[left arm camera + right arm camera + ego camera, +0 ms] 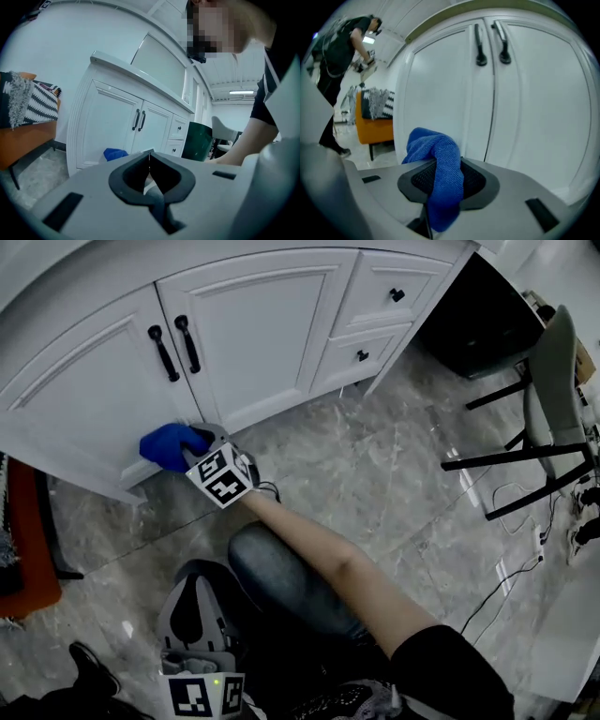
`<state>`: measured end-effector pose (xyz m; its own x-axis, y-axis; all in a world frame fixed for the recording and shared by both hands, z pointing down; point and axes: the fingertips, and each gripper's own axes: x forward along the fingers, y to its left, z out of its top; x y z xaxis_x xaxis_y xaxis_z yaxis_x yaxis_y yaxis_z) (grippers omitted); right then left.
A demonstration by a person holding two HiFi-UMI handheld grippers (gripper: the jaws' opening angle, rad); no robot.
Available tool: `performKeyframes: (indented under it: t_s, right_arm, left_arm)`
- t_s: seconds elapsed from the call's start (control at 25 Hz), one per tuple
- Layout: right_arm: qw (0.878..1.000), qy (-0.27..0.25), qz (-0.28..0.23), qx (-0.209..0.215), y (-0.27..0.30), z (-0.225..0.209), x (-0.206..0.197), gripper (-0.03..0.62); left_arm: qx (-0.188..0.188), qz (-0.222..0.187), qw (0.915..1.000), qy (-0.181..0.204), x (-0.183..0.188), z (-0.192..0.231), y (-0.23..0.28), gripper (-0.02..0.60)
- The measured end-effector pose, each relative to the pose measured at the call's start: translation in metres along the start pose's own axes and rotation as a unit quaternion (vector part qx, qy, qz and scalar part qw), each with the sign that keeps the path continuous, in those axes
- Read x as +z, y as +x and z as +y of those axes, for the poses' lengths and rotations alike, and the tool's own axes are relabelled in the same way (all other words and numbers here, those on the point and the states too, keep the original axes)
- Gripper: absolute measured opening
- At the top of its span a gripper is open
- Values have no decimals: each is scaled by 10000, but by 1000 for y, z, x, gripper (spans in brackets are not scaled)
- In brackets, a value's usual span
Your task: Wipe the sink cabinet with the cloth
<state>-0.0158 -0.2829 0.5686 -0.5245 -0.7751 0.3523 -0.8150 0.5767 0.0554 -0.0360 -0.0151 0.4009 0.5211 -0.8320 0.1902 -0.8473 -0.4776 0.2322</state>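
Our right gripper [208, 448] clamps the blue cloth [167, 446], bunched against the sink cabinet's lower left door [84, 399] for wiping contact. The left gripper [149, 164] is closed and empty, held clear.

One cloth [167, 446], two claws [149, 161] [436, 180], two doors [84, 390] [267, 324], two drawers [389, 277] [366, 343].

Right tool [201, 442] outstretched, gripping cloth [167, 446]; left tool [149, 163] closed.

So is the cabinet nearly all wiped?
No telling what's wiped: the cabinet shows no streaks. The right gripper has the cloth at the bottom edge of the left door. The right door and drawers may still need doing; the left gripper is shut and empty.
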Motion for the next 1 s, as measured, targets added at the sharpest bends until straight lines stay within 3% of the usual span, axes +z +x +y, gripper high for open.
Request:
performKeyframes:
  t_s: [0.16, 0.32, 0.64, 0.8, 1.0]
  right_arm:
    - [9924, 906, -512, 652, -59, -11, 33, 130]
    - [9845, 1585, -274, 705, -127, -22, 65, 130]
    - [9848, 1272, -1091, 468, -241, -32, 116, 130]
    - [9810, 1311, -1381, 371, -256, -23, 118, 130]
    - [9849, 856, -1385, 593, -260, 9, 114, 130]
  left_arm:
    - [-162, -9, 9998, 95, 5, -1, 3, 5]
    - [102, 13, 9999, -68, 4, 23, -2, 5]
    - [196, 94, 9994, -270, -19, 35, 3, 5]
    - [308, -17, 9994, -136, -15, 38, 3, 5]
    - [458, -156, 9988, -45, -8, 43, -2, 5]
